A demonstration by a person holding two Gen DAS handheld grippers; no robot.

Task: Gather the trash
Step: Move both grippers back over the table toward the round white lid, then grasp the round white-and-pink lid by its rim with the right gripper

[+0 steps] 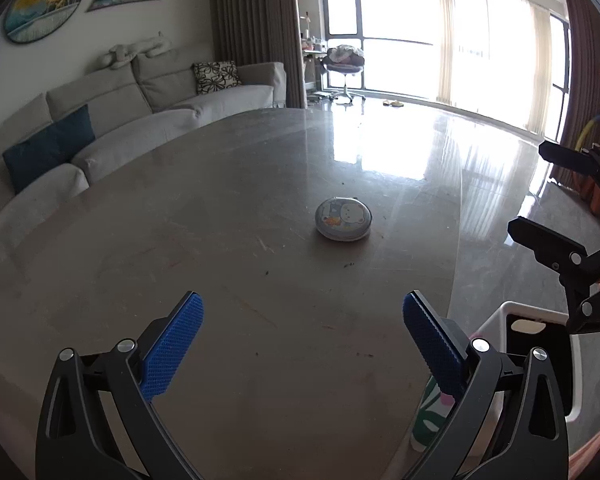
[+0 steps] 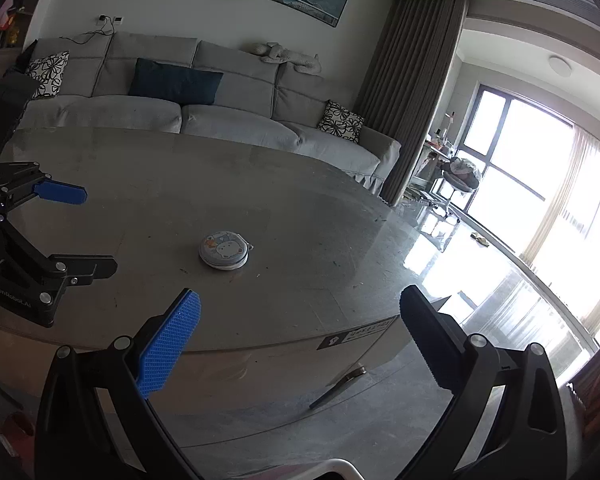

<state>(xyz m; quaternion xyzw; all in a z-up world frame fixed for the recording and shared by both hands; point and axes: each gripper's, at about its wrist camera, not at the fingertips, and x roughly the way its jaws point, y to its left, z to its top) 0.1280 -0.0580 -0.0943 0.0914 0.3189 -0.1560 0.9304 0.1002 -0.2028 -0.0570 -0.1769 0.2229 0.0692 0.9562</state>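
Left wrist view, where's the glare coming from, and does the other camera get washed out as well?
Left wrist view: the window is blown out white, with its glare mirrored on the floor beyond the table. Right wrist view: the window is overexposed too; the round tin stays readable.

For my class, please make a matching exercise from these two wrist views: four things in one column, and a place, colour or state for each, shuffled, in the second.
Things:
1. round cartoon pouch
2. left hand-held gripper
3. dark blue cushion
4. white bin

Descriptions:
A. on the sofa
B. beside the table edge, below it
C. open, holding nothing
D. lying on the table

Pairs: 1-D, 2-C, 3-A, 4-B
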